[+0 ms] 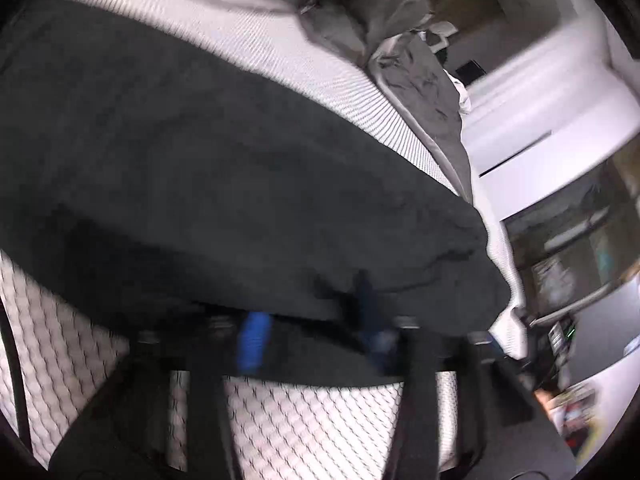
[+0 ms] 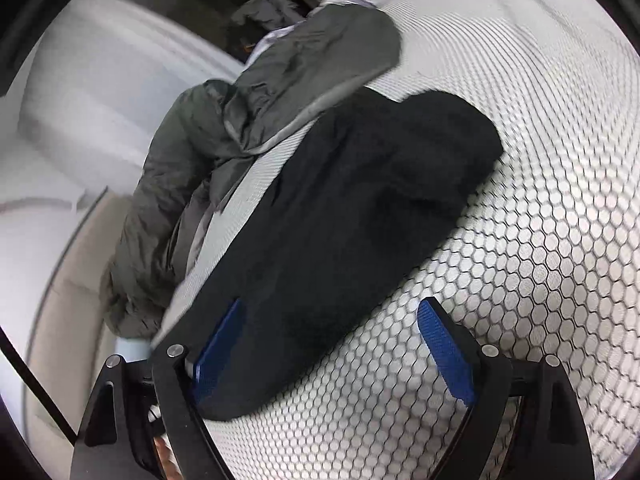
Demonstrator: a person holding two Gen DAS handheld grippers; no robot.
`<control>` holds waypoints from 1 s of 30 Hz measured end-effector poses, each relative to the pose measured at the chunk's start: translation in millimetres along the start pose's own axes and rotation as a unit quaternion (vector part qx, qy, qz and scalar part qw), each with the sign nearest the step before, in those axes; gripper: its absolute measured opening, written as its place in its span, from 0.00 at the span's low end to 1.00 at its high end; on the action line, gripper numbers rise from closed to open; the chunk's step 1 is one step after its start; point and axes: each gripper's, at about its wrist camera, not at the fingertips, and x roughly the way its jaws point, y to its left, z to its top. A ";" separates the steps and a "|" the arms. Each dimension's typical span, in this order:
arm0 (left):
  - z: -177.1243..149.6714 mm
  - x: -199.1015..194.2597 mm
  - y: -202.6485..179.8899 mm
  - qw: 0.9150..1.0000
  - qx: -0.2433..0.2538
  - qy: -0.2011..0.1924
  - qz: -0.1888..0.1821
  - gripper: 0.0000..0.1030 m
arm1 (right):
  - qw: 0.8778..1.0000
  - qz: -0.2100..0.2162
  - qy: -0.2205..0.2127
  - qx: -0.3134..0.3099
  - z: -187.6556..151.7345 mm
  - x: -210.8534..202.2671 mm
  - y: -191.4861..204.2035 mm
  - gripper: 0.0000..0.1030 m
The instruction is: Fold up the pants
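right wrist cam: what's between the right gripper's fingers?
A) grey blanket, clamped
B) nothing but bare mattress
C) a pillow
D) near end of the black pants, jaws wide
D: the right gripper stands wide open, its blue pads either side of the near end of the black pants, which lie flat on the white mattress, not pinched.

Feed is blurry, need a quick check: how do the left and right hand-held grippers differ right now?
The left hand-held gripper has its blue pads close together, pinching the black pants' edge; the right hand-held gripper stands wide open, gripping nothing. Left view is blurred; right is sharp. Both sit over the mattress.
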 end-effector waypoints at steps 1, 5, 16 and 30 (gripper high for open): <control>-3.5 2.3 -3.3 1.000 0.008 -0.002 0.008 0.09 | 1.000 0.005 0.001 0.008 2.9 4.6 -3.3 0.87; -19.0 5.7 1.0 1.000 0.010 0.005 0.013 0.02 | 0.999 0.028 -0.018 0.033 13.8 22.4 -13.2 0.77; -33.2 1.8 -2.0 0.998 0.050 0.010 0.031 0.04 | 0.996 0.041 -0.080 0.024 9.5 -41.2 -7.5 0.04; -33.4 -21.1 -14.3 0.996 0.076 -0.006 0.043 0.22 | 0.996 0.007 -0.051 0.078 29.6 -35.1 -66.0 0.67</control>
